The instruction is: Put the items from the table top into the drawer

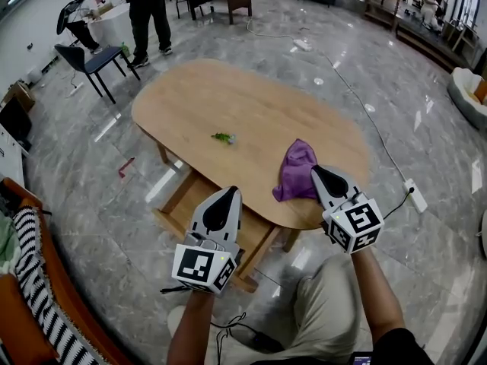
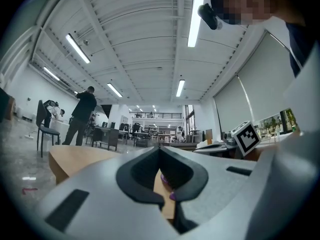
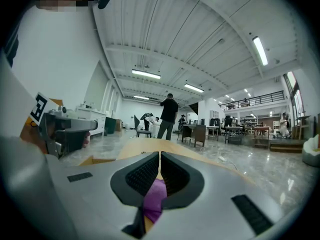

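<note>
The purple cloth [image 1: 295, 172] lies bunched on the counter [image 1: 228, 90], close to its near edge and towards the right end. A small green item [image 1: 224, 138] sits well apart from it, about the middle of the counter. Under the near edge, left of the cloth, the wooden drawer [image 1: 169, 198] stands pulled out.

The right gripper [image 1: 316, 170] is held level at the near edge, its tip just beside the cloth. Its jaws are closed together with nothing gripped, and the cloth shows purple past them. The left gripper [image 1: 230, 192] hangs over the open drawer, also level, with its jaws together and empty.

Beyond the far left of the counter, on the grey marble floor, stands a dark chair [image 1: 90, 59], with a person in black [image 1: 148, 10] near it. A white power strip [image 1: 415, 195] lies on the floor off the right end.
</note>
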Demonstrator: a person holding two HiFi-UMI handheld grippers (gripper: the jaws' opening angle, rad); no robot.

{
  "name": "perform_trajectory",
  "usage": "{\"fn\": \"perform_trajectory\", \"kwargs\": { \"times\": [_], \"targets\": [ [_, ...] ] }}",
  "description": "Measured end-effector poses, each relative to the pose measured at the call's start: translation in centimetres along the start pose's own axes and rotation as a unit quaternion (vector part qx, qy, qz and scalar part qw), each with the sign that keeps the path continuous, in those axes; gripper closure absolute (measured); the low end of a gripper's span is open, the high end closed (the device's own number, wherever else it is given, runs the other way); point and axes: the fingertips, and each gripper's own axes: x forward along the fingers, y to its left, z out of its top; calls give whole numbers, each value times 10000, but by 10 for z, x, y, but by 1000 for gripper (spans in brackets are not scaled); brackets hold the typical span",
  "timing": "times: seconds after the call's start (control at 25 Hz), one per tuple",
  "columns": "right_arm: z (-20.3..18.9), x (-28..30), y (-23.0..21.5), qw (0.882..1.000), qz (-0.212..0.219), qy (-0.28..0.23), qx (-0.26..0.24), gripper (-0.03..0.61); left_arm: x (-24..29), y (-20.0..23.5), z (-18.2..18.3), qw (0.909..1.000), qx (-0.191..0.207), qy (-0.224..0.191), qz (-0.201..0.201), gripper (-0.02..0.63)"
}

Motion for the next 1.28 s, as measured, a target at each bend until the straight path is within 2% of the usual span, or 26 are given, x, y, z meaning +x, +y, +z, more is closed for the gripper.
{"fn": "perform_trajectory", "kwargs": {
  "times": [0.2, 0.36, 0.44, 0.6, 0.68, 0.84, 1.04, 1.28],
  "targets": [
    [-10, -3, 3, 9998, 24, 185, -31, 558, -10, 1, -8, 10000, -17, 4, 10, 611],
    [-23, -2, -3, 9985, 59, 533, -57, 550, -13, 1, -12, 10000, -19, -3, 25, 611],
    [-28, 0, -5, 9974, 171, 701, -42, 497, -14, 0, -12, 10000, -26, -25, 17, 611],
    [-42, 7, -9, 9937, 341, 1048, -213, 450, -14, -3, -12, 10000, 13, -22, -13, 611],
    [-56, 16, -11, 9889, 509, 1363, -286, 391, -12, -3, -14, 10000, 8, -3, -10, 611],
    [-80, 31, -6, 9773, 780, 1899, -528, 319, -14, -2, -23, 9998, 188, 107, 50, 611],
    [-90, 47, 2, 9706, 967, 2074, -750, 280, -12, -2, -31, 9981, 546, 256, 118, 611],
    [-104, 57, -1, 9628, 1005, 2394, -742, 278, -10, -3, -32, 9988, 420, 244, 107, 611]
  ]
}}
